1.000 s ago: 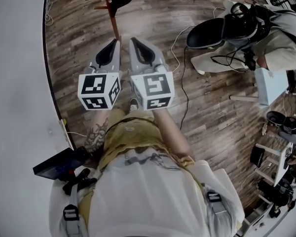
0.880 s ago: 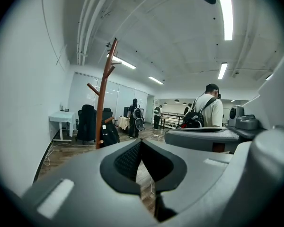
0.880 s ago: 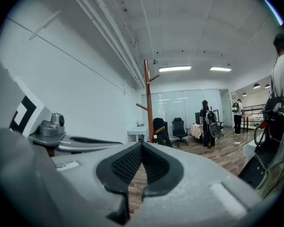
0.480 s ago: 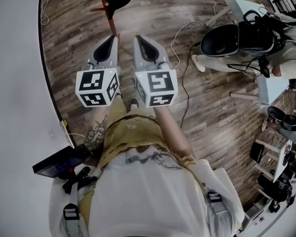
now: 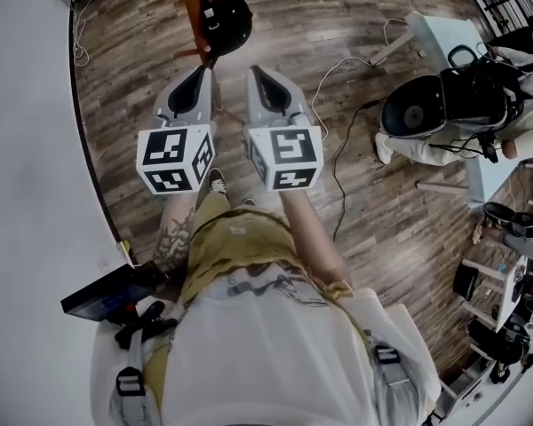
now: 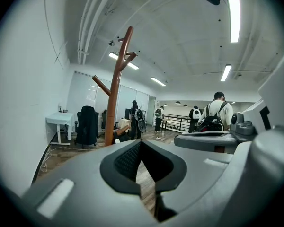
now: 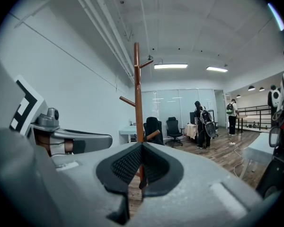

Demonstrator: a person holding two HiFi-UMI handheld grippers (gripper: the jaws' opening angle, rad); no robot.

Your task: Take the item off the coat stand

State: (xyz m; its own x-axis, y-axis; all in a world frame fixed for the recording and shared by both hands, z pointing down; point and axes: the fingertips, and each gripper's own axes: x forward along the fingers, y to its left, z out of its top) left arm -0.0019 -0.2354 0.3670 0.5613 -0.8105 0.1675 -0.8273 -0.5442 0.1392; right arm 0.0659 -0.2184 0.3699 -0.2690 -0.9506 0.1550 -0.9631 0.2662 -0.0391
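Ahead of the two claws, the coat stand [image 5: 193,7] is seen upright on the wooden floor [image 5: 133,69]. A black item [image 5: 226,18] is seen against the pole, just beyond the tips of the left claw [image 5: 198,74] and the right claw [image 5: 258,74]; its kind cannot be told. The claws are held side by side and near each other. The jaws of each are pressed together, with nothing caught between them.
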